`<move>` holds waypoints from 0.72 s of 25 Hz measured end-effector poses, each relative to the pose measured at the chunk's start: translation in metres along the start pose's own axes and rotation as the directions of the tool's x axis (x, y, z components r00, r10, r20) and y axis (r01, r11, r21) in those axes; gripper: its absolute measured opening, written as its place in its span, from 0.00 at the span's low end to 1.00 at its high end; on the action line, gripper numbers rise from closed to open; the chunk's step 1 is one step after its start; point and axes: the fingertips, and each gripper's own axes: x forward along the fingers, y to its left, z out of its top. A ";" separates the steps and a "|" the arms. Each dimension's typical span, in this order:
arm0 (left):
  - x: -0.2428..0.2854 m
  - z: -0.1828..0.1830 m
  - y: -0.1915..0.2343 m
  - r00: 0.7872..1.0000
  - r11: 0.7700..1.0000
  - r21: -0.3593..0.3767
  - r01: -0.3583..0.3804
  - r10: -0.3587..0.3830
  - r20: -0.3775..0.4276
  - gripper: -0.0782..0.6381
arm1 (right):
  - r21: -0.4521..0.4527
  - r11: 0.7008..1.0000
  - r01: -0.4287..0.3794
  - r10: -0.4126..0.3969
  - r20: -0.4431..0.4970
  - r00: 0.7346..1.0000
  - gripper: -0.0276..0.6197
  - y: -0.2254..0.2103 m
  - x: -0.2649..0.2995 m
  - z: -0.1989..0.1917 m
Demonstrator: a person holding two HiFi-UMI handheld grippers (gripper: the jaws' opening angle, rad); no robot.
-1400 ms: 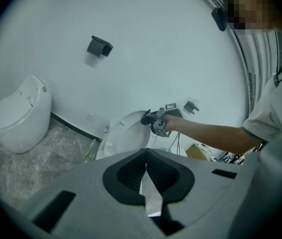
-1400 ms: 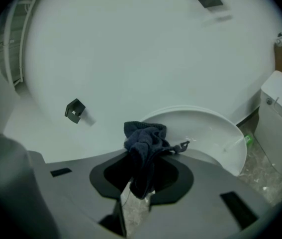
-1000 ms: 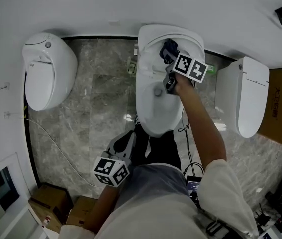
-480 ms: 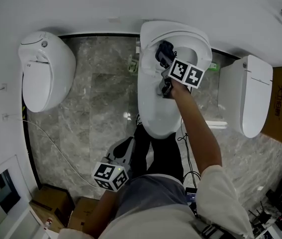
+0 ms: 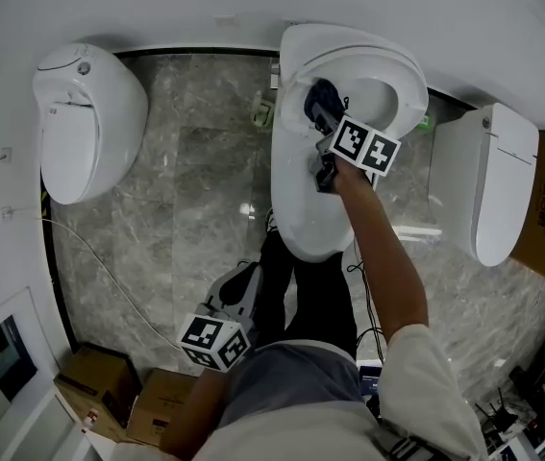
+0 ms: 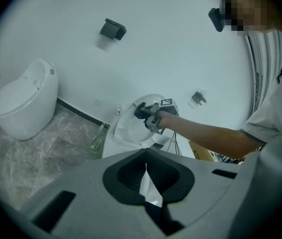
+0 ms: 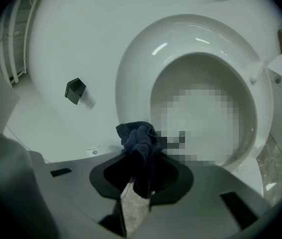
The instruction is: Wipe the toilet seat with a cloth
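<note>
Head view: my right gripper (image 5: 327,128) reaches over the toilet seat (image 5: 408,77) with the dark cloth (image 5: 320,97) at its tips, but its marker cube (image 5: 363,147) hides the jaws. My left gripper (image 5: 238,281) hangs well apart by my leg, with a second toilet (image 5: 85,123) to its left. Left gripper view: the jaws are closed on nothing, and their housing cuts off the floor just ahead. Right gripper view: the jaws are clamped on the cloth, whose bunched end lies against the seat rim ahead and covers the contact point itself.
</note>
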 end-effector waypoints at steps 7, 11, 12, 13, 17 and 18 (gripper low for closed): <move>0.003 -0.013 0.008 1.000 1.000 -0.017 -0.014 0.014 -0.016 0.12 | -0.017 1.000 0.002 -0.003 -0.045 0.999 0.16 -0.008 0.017 -0.023; 0.002 -0.020 0.013 0.999 0.999 -0.033 -0.027 0.026 -0.023 0.12 | -0.027 1.000 0.004 -0.005 -0.061 0.998 0.16 -0.012 0.023 -0.032; 0.002 -0.020 0.014 0.999 0.999 -0.039 -0.033 0.032 -0.021 0.12 | -0.030 1.000 0.005 -0.007 -0.067 0.998 0.16 -0.012 0.025 -0.035; 0.001 -0.020 0.016 0.999 0.998 -0.044 -0.038 0.037 -0.016 0.12 | -0.031 1.000 0.004 -0.006 -0.072 0.997 0.16 -0.013 0.027 -0.038; 0.005 -0.019 0.019 0.999 0.997 -0.060 -0.041 0.041 -0.006 0.12 | -0.030 1.000 0.004 -0.007 -0.091 0.996 0.16 -0.020 0.035 -0.050; 0.007 -0.020 0.020 0.999 0.997 -0.064 -0.042 0.042 -0.006 0.12 | -0.026 1.000 0.007 -0.010 -0.097 0.995 0.16 -0.022 0.037 -0.054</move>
